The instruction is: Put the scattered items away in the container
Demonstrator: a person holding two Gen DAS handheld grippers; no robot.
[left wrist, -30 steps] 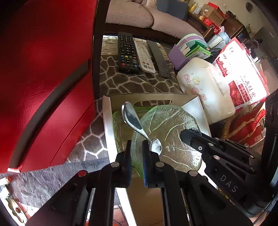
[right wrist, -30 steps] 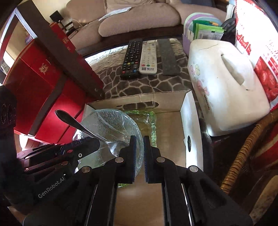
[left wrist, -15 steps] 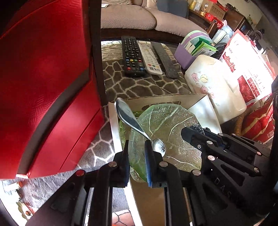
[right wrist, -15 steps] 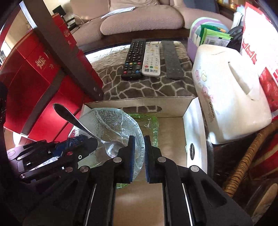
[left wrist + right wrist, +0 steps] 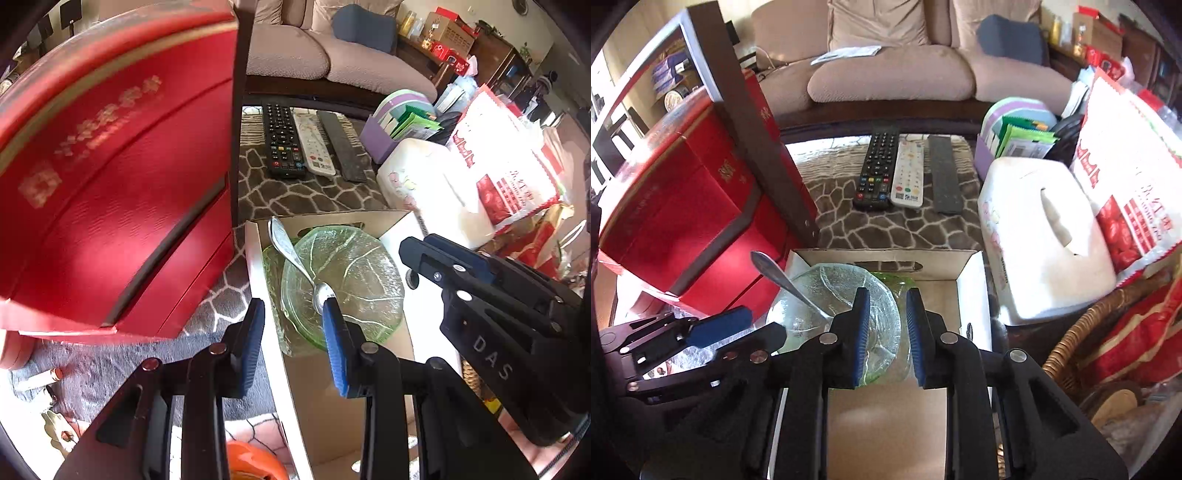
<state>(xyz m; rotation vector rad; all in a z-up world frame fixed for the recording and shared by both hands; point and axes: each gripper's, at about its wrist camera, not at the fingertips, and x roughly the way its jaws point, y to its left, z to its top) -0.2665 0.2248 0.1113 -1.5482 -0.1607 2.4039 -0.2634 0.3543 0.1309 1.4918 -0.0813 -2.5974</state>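
Risk, judged: glass plate [image 5: 343, 284] sat tilted in cardboard box [image 5: 255, 266], leaning on a second green glass piece [image 5: 271, 266] beneath; it could slide or chip if nudged. Spoon [image 5: 295, 258] lay across it, handle poking over the box's left wall, bowl at plate centre; it could tip out.

Left gripper [image 5: 293, 332]: jaws opening, narrow gap, plate's near rim between the pads but not pressed. Right gripper [image 5: 886, 328]: jaws opening, narrow, plate edge by its left pad, unclamped; a clip on lifting could jolt the plate.

Plate: clear green-tinted glass, leaf-vein pattern, wavy rim
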